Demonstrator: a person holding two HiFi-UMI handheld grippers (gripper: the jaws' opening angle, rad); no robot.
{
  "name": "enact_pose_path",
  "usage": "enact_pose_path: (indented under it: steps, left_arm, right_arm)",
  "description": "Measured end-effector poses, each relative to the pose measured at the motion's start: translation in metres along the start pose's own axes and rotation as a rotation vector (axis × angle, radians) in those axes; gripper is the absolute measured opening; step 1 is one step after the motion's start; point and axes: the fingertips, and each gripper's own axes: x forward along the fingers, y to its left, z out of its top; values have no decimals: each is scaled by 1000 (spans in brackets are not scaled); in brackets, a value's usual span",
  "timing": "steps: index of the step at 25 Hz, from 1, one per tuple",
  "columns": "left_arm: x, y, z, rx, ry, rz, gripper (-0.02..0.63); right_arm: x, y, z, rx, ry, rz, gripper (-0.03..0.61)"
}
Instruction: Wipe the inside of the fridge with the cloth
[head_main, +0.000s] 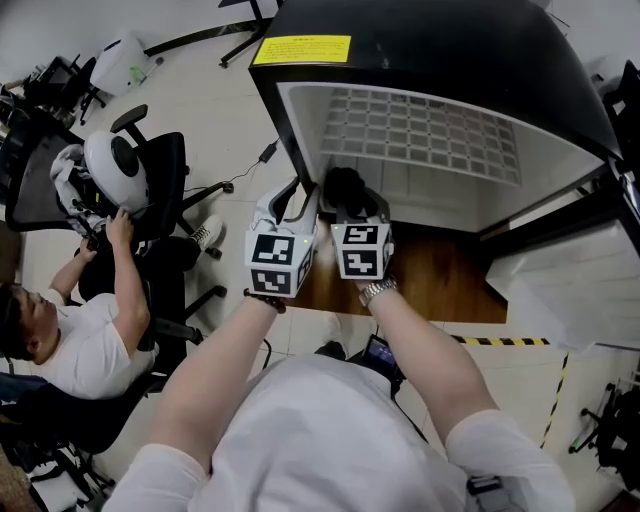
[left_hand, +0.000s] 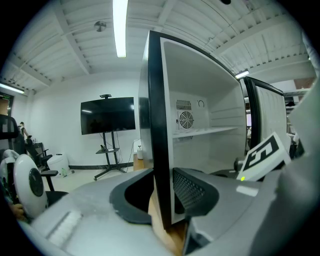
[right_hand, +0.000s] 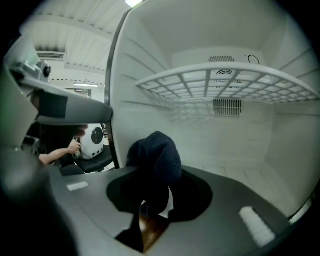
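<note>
Your left gripper clamps the fridge wall, right gripper pinches the cloth thinly; scrub hard and it could slip out.

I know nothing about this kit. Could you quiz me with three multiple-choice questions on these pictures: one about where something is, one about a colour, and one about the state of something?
1. The fridge's wire shelf is:
A. stood on top of it
B. fitted inside it
C. propped against its outside

2. The cloth is:
A. dark blue
B. yellow
C. white

3. The right gripper is:
A. wide open and empty
B. shut on the cloth
C. out of sight

Answers:
1. B: the white grid spans the fridge's interior.
2. A: it shows as a dark blue bundle against the white lining.
3. B: the right gripper view shows the cloth pinched between its jaws.
</note>
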Motion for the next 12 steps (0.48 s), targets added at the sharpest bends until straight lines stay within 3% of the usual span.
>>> enact_pose_path:
  steps: [12]
  left_arm:
    - [0,1,-1,4,2,-3,110]
  right_arm:
    - [6,-30,-45,-28,105,-70,98]
